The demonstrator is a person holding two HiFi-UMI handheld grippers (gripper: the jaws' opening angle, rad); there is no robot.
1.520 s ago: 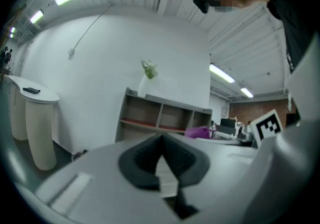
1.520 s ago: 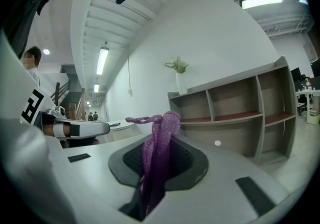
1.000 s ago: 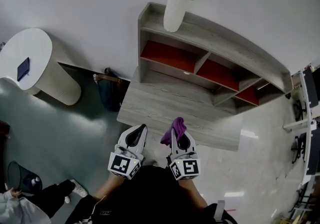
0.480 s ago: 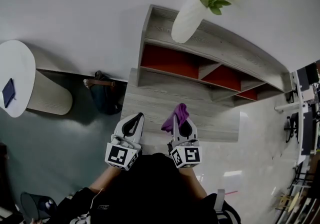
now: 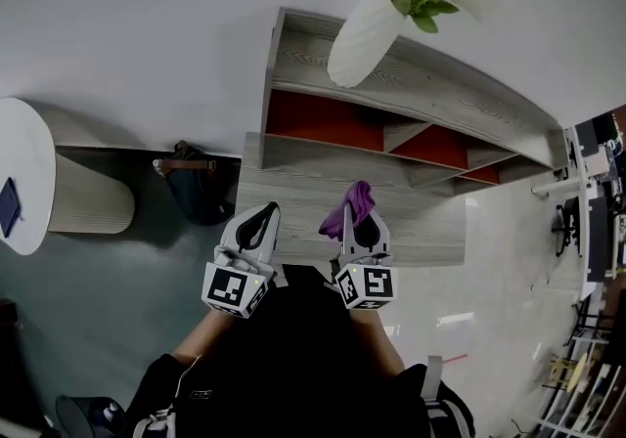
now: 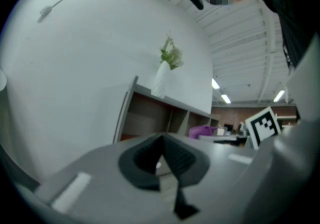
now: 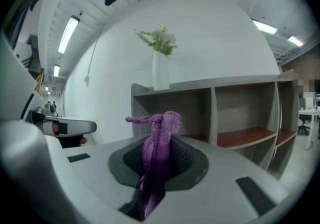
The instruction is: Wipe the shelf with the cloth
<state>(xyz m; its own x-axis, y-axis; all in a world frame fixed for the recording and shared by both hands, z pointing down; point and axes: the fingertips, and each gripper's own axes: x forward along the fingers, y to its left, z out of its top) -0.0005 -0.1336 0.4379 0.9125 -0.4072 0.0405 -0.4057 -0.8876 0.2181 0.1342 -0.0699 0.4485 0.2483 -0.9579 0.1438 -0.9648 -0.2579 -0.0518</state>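
In right gripper (image 5: 359, 227), knitted purple cloth (image 7: 159, 140)

Both units, same build. Left gripper (image 5: 264, 213) and right gripper (image 5: 363, 217): pale grey tapered shells, with black ribbed pads lining a teardrop-shaped opening. 1 white cube at each rear, left marker cube (image 5: 233, 288) and right marker cube (image 5: 368, 284), with black square codes on the faces. The right shell has 2 dark rectangular slots (image 7: 252, 188). Operator wears a black top (image 5: 293, 358) with small white print (image 5: 199, 393) low on its left side.
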